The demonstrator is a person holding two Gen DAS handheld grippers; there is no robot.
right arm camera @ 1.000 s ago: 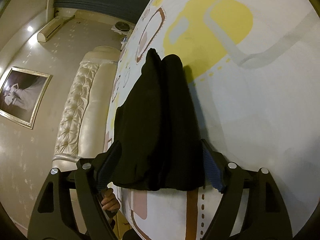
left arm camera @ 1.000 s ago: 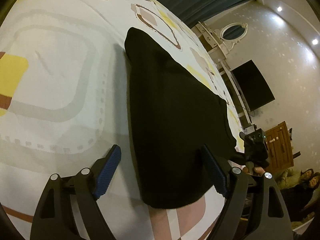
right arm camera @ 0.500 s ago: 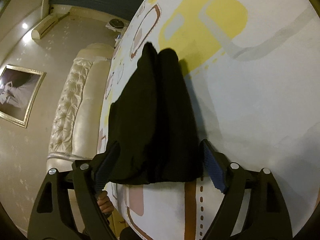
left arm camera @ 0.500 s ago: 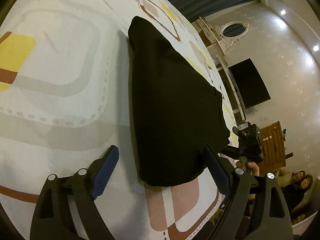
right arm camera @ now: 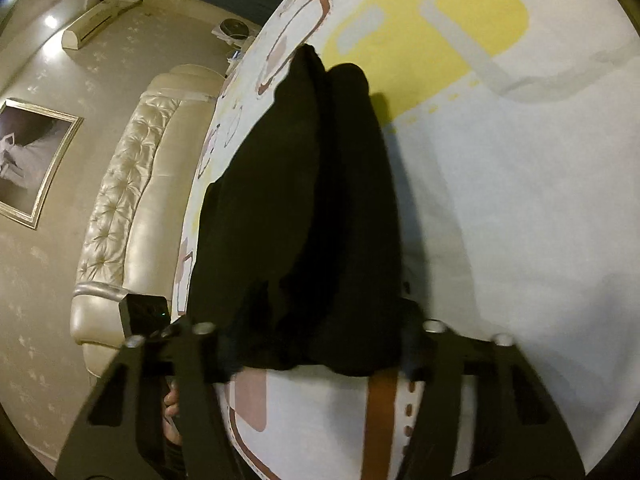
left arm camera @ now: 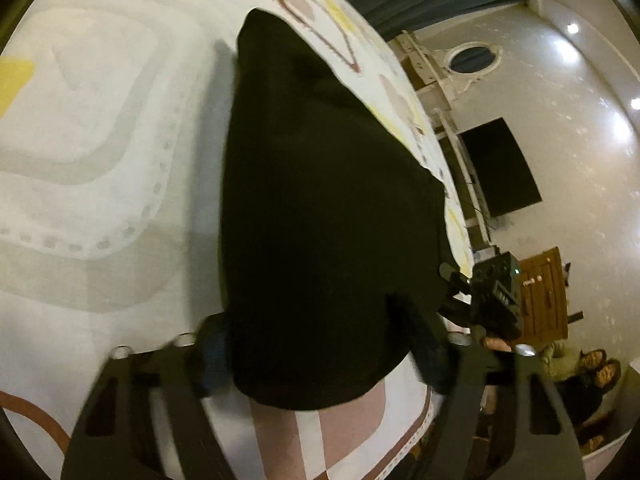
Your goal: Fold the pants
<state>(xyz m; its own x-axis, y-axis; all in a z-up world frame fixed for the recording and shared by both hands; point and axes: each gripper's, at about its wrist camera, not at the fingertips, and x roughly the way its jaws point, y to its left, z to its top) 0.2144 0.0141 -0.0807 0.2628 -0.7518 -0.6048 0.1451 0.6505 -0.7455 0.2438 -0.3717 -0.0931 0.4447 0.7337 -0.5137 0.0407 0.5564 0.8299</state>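
Black pants (left arm camera: 320, 200) lie folded lengthwise on the patterned bed sheet (left arm camera: 100, 160), running away from me. My left gripper (left arm camera: 324, 360) straddles their near end. Its jaws are closing, and both pads touch the cloth, which bunches up by the right finger (left arm camera: 432, 364). In the right wrist view the same pants (right arm camera: 312, 200) show two long ridges. My right gripper (right arm camera: 318, 348) is also closing on that near end, with the fabric gathered between its pads. Each gripper's body appears at the edge of the other's view, held by a hand (right arm camera: 172, 404).
The near edge of the bed sheet (right arm camera: 320, 420) runs just under both grippers. A tufted cream headboard (right arm camera: 120, 200) and a framed picture (right arm camera: 32, 160) are to the left. A wall TV (left arm camera: 500, 168), a wooden door (left arm camera: 544, 292) and seated people (left arm camera: 592, 368) are to the right.
Both grippers' jaws have narrowed from wide apart onto the near end of the pants, and the cloth there has bunched. Both views have drawn slightly closer to the pants.
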